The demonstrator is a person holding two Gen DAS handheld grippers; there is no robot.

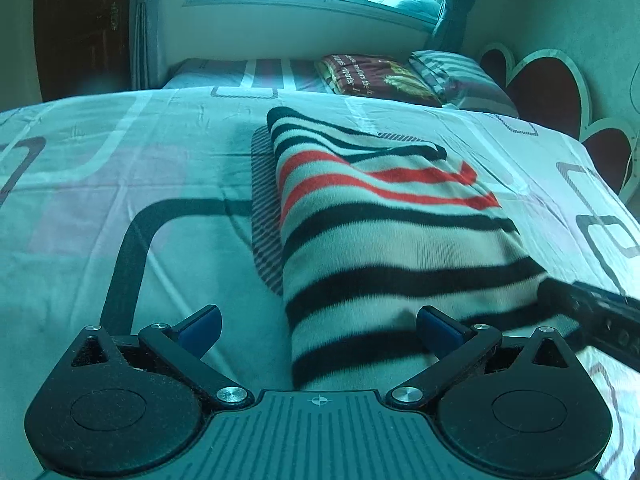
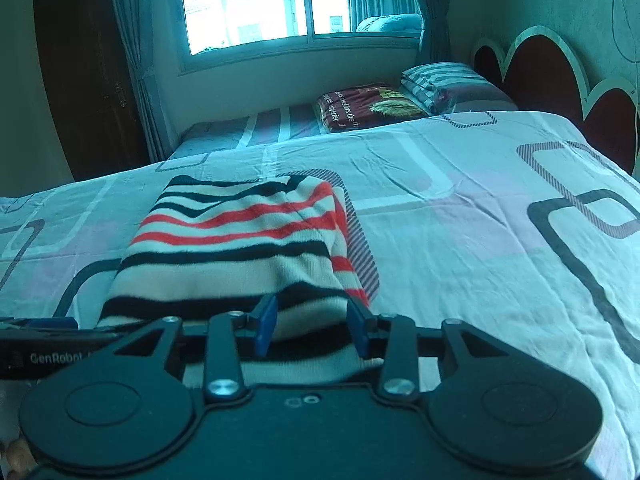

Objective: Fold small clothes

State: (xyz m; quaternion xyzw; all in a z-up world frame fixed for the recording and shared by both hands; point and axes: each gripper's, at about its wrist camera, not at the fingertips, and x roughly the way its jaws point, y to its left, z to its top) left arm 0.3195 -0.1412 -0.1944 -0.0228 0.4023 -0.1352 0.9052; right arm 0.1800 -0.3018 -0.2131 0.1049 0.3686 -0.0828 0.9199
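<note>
A small knitted garment with black, white and red stripes (image 1: 384, 216) lies folded into a long block on the bed; it also shows in the right wrist view (image 2: 240, 248). My left gripper (image 1: 320, 330) is open wide at the garment's near end, its left fingertip on bare sheet and its right fingertip against the fabric. My right gripper (image 2: 312, 324) is part open, and its blue pads (image 2: 266, 322) straddle the garment's near right corner without pinching it. The right gripper's body shows at the right edge of the left wrist view (image 1: 592, 312).
The bed sheet (image 2: 460, 240) is pale with grey and pink loop patterns. A folded dark red blanket (image 2: 368, 106) and a striped pillow (image 2: 448, 80) lie at the far side. A scalloped red headboard (image 2: 536, 68) stands at right, a window (image 2: 260, 4) and dark door (image 2: 80, 72) behind.
</note>
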